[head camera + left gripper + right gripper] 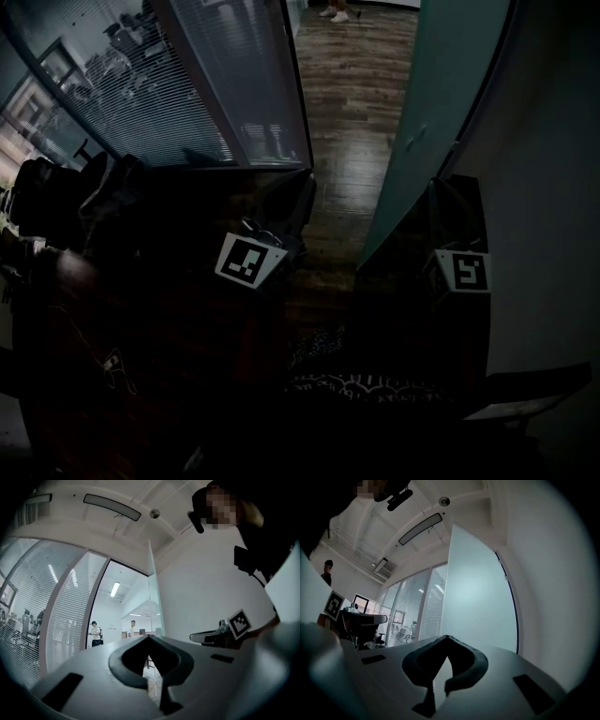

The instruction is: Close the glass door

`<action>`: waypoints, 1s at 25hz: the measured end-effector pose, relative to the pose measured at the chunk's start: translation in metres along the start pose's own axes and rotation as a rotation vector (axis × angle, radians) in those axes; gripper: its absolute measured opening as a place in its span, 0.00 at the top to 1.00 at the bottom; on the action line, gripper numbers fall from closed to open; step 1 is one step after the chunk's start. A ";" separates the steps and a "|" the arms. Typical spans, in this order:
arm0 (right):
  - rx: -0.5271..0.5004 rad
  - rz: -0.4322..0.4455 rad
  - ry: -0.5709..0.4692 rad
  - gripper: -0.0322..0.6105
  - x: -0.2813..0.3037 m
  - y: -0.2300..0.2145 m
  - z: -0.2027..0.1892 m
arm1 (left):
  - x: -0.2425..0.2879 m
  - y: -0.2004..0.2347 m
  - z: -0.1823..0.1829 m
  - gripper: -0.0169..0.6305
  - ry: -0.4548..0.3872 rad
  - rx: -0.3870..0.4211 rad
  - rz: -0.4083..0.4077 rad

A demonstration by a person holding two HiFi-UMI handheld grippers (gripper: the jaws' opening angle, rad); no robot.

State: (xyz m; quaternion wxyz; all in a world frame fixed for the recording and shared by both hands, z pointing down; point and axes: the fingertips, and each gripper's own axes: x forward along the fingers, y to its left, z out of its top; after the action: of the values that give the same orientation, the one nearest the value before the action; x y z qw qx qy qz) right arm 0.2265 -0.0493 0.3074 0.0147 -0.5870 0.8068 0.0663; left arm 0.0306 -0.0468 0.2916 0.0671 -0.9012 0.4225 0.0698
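The glass door is a tall frosted teal panel that stands open on the right, close along the white wall. In the right gripper view the glass door fills the middle, just ahead of my right gripper, whose jaws meet at the tip with nothing between them. In the left gripper view the glass door shows edge-on, straight beyond my left gripper, also shut and empty. In the dark head view my left gripper points at the doorway and my right gripper sits by the door's near edge.
A glazed partition with blinds bounds the doorway on the left. Wooden floor runs through the opening, with a patterned mat near me. Dark chairs and bags crowd the left. Two people stand far down the hall.
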 end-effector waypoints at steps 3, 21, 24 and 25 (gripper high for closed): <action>-0.005 -0.025 0.004 0.95 0.017 -0.005 -0.001 | 0.014 0.014 -0.005 0.97 0.005 -0.008 -0.021; -0.002 -0.150 0.031 0.95 0.057 -0.025 -0.011 | 0.056 0.073 -0.009 0.97 -0.010 -0.020 -0.070; -0.001 -0.151 0.035 0.95 0.061 -0.027 -0.013 | 0.060 0.073 -0.010 0.97 -0.008 -0.018 -0.080; -0.002 -0.150 0.037 0.95 0.063 -0.027 -0.014 | 0.062 0.073 -0.010 0.97 -0.007 -0.019 -0.081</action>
State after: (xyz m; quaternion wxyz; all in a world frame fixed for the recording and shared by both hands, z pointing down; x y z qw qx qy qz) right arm 0.2339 -0.1184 0.3125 0.0039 -0.6468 0.7607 0.0550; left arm 0.0146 -0.1416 0.2858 0.0627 -0.9179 0.3847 0.0743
